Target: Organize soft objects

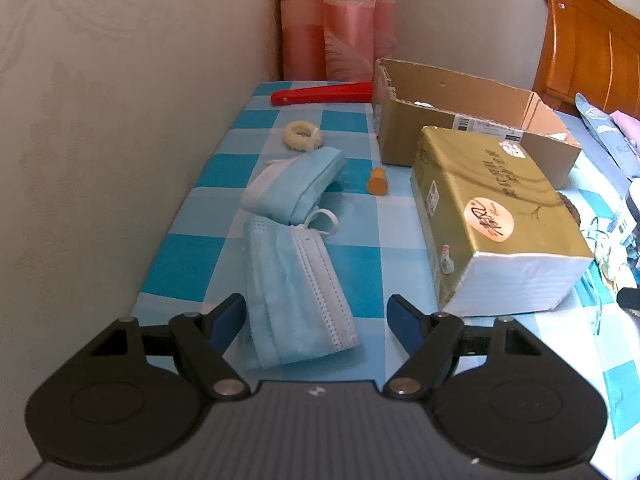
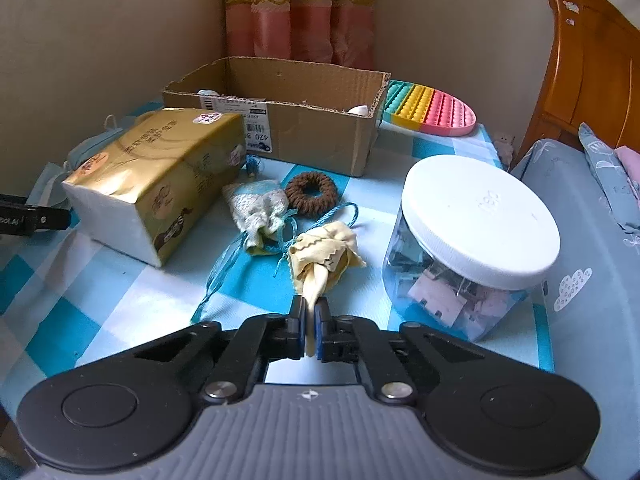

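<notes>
A: Right wrist: right gripper (image 2: pixel 310 312), fingers (image 2: pixel 297 320) pressed on a fold of the yellow cloth (image 2: pixel 326 258). Cloth is bunched on the bench (image 2: pixel 120 280) just ahead of the tips, near end pinched between the pads.

B: What's around it?

A: Knit pouch (image 2: pixel 258 210) with blue strings just left of the cloth, brown scrunchie (image 2: pixel 311 190) behind both. Tissue pack (image 2: pixel 156 176) farther left, lying on its side. Jar (image 2: pixel 476 236) with white lid to the right, clips inside. Open box (image 2: pixel 288 120) at the back, pop mat (image 2: pixel 430 110) just beside its right end.

B: Left wrist?

A: Left gripper (image 1: pixel 316 314), fingers (image 1: pixel 228 316) spread, nothing pinched. Near mask (image 1: pixel 298 300) lies flat between them; can't tell if the left pad touches its edge. Second mask (image 1: pixel 294 184) sits folded beyond it, overlapping the first one's far end. White scrunchie (image 1: pixel 303 135) behind that, small orange piece (image 1: pixel 378 181) to the right, red fan (image 1: pixel 324 92) at the far edge. Tissue pack and box on the right side of the bench.
</notes>
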`<state>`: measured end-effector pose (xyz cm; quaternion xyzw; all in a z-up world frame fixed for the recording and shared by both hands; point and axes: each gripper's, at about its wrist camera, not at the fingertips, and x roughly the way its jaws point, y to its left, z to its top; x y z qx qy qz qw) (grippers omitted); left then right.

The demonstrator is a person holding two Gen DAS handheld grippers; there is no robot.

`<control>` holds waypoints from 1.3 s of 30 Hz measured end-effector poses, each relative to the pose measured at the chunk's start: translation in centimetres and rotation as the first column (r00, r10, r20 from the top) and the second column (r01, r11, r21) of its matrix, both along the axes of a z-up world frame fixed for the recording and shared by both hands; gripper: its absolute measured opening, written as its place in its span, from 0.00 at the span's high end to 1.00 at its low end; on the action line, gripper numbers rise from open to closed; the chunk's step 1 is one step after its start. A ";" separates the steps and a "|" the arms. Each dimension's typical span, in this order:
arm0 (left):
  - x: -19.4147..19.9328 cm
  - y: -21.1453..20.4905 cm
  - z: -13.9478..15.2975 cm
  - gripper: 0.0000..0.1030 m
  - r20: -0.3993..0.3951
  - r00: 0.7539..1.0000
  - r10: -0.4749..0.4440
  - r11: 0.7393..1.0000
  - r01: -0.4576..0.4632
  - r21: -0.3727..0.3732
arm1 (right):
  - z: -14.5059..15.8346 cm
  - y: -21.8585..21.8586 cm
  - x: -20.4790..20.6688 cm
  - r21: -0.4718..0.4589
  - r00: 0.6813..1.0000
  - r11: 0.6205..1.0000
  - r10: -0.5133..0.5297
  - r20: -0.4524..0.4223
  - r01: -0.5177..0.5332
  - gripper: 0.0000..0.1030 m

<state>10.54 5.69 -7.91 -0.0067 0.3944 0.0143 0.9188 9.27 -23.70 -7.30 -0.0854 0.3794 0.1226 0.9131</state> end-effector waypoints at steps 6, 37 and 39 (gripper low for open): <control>-0.4 -0.1 0.1 0.25 -0.003 1.000 -0.006 1.000 0.006 -0.002 | 0.5 0.2 -2.0 0.001 0.998 0.998 0.056 -0.028 -0.056 0.88; 1.9 1.0 -0.3 0.44 -0.026 0.991 0.133 0.990 -0.134 -0.048 | -0.3 1.7 2.1 -0.039 0.999 0.998 -0.042 0.009 0.042 0.52; 1.9 1.2 -0.2 0.52 -0.028 0.990 0.138 0.989 -0.139 -0.048 | -0.2 1.8 2.1 -0.044 0.999 0.998 -0.050 0.011 0.050 0.58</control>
